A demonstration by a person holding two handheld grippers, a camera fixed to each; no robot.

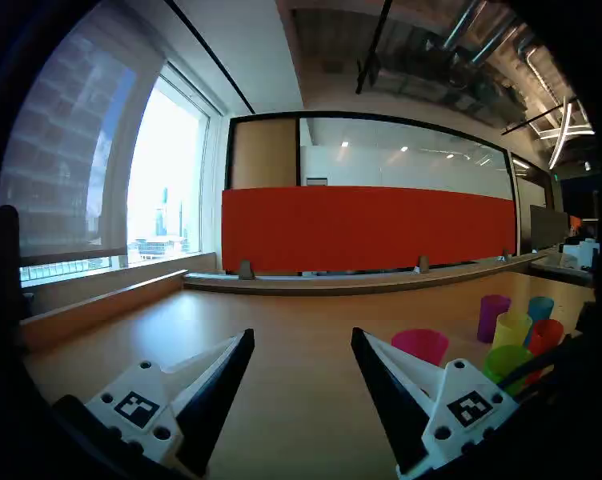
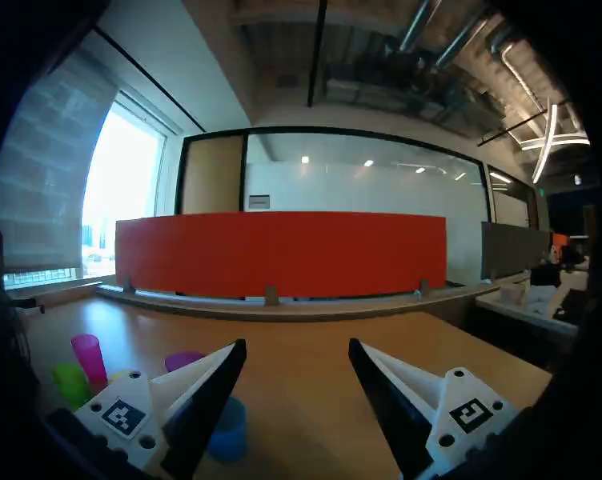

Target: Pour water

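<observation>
Several coloured plastic cups stand on a wooden table (image 1: 301, 320). In the left gripper view, a pink cup (image 1: 420, 346) sits just right of my left gripper (image 1: 301, 352), with purple (image 1: 491, 316), yellow (image 1: 511, 330), teal (image 1: 540, 308), red (image 1: 546, 336) and green (image 1: 507, 362) cups farther right. The left gripper is open, nothing between its fingers. In the right gripper view, my right gripper (image 2: 297, 358) is open and empty too. A blue cup (image 2: 229, 428) stands beside its left finger, a purple cup (image 2: 182, 360) behind it, and pink (image 2: 88, 358) and green (image 2: 71, 384) cups at the far left.
An orange divider panel (image 1: 365, 228) runs along the table's far edge. A bright window (image 1: 161, 184) with a sill lies to the left. More desks with equipment (image 1: 577, 252) stand at the right.
</observation>
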